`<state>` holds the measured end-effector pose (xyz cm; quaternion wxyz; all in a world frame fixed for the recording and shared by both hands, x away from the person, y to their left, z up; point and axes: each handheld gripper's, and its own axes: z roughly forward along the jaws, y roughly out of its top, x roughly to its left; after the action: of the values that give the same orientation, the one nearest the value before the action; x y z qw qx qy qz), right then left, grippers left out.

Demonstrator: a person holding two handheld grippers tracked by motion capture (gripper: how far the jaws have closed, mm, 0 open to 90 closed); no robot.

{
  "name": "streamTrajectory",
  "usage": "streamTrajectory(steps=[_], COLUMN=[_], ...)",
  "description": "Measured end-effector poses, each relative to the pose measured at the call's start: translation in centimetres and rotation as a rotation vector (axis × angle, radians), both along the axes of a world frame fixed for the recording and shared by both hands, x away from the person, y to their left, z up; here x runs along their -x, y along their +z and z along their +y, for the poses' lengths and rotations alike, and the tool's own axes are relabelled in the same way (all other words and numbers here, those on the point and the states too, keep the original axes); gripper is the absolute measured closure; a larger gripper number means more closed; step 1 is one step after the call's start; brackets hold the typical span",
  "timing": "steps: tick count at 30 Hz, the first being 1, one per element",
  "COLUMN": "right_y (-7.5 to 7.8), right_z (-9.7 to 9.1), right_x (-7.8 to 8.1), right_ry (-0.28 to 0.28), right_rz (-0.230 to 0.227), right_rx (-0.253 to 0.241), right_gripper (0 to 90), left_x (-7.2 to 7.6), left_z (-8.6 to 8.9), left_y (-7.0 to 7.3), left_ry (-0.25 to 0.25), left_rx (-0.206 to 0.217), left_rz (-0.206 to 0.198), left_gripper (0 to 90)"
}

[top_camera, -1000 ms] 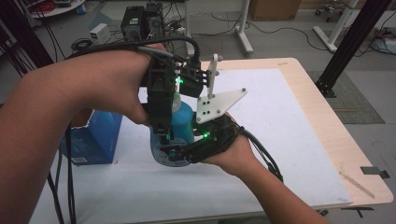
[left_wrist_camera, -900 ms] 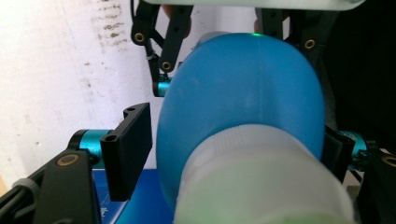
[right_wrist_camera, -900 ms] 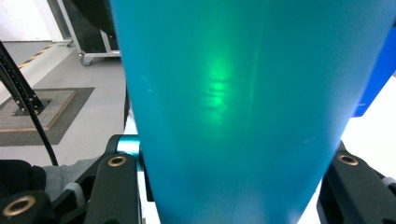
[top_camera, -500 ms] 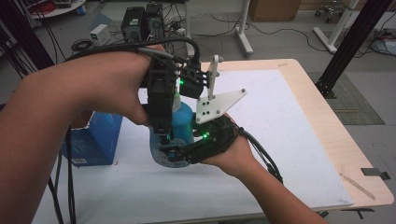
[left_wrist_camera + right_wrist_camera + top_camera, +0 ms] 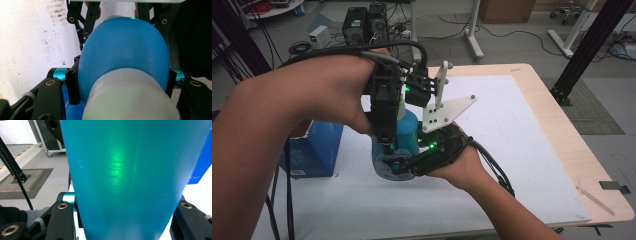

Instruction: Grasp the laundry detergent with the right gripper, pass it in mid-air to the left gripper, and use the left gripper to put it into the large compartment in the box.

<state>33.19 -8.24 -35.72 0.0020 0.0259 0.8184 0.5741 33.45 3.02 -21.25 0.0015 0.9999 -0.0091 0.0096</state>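
A blue bottle (image 5: 410,131) stands upright on the white mat (image 5: 512,130), held from two sides. My left gripper (image 5: 388,144) comes down from above. In the left gripper view its jaws have just been closing and now press on both sides of the white cap (image 5: 130,100) above the blue shoulder (image 5: 122,50). My right gripper (image 5: 401,167) lies low and level and is shut on the bottle's lower body, which spans the space between its jaws (image 5: 125,170). In the high view the left hand hides the cap.
A blue box (image 5: 314,150) stands just left of the bottle. The mat lies on a pale wooden table (image 5: 562,115) with its edge at the right. A black frame post (image 5: 584,50) rises beyond that edge. Cables trail from both grippers.
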Motion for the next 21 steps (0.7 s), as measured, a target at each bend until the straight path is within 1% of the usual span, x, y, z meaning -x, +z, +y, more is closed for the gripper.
streamTrajectory(steps=[4, 5, 6, 7, 8, 9, 10, 11, 12, 13, 14, 15, 16, 17, 21], right_y=[0.0, 0.1, 0.1, 0.2, 0.2, 0.3, 0.3, 0.3, 0.4, 0.6, 0.8, 1.1, 1.3, 1.5, 2.0], right_z=[0.0, 0.0, -0.1, -0.1, -0.2, -0.3, -0.5, -0.7, -1.1, -1.5, -2.0, -2.4, -2.8, -3.2, -4.4], right_x=[0.0, 0.1, 0.1, 0.1, 0.2, 0.2, 0.3, 0.4, 0.4, 0.3, 0.3, 0.1, 0.1, 0.0, -0.4], right_ry=[0.004, 0.005, 0.007, 0.011, 0.019, 0.041, 0.043, 0.043, 0.04, 0.024, 0.011, 0.003, -0.028, -0.053, -0.077], right_rz=[0.0, -0.018, -0.016, -0.013, -0.003, 0.001, -0.013, -0.022, -0.023, -0.031, -0.036, -0.031, -0.044, -0.045, -0.052], right_rx=[0.0, -0.001, 0.0, 0.003, 0.015, 0.032, 0.056, 0.069, 0.072, 0.068, 0.057, 0.051, 0.044, 0.042, 0.031], right_gripper=[44.3, 42.7, 40.7, 33.6, 30.4, 27.9, 25.5, 23.3, 22.4, 21.5, 21.0, 18.5, 13.3, 12.7, 12.7], left_x=[0.0, 0.0, 0.0, 0.0, 0.0, 0.0, 0.0, 0.1, 0.1, 0.1, 0.1, 0.1, 0.1, 0.1, 0.0], left_z=[0.0, 0.0, 0.0, 0.2, 0.3, 0.4, 0.5, 0.7, 0.8, 1.0, 1.1, 1.2, 1.4, 1.5, 2.2], left_y=[0.1, 0.1, 0.1, 0.3, 0.4, 0.6, 0.7, 0.8, 0.9, 1.1, 1.2, 1.3, 1.4, 1.5, 1.9], left_ry=[0.001, 0.001, 0.001, 0.007, 0.01, 0.012, 0.018, 0.022, 0.025, 0.028, 0.033, 0.034, 0.039, 0.05, 0.068], left_rx=[0.0, 0.003, 0.003, 0.012, 0.015, 0.012, 0.012, 0.006, 0.008, 0.005, 0.008, 0.002, 0.002, -0.005, -0.012], left_rz=[0.002, 0.006, 0.006, 0.011, 0.01, 0.007, 0.003, 0.003, 0.001, 0.0, 0.001, 0.0, 0.001, 0.0, -0.006], left_gripper=[37.7, 37.7, 37.7, 37.7, 37.8, 37.7, 37.7, 37.7, 37.7, 37.7, 37.7, 37.7, 37.7, 37.7, 37.7])
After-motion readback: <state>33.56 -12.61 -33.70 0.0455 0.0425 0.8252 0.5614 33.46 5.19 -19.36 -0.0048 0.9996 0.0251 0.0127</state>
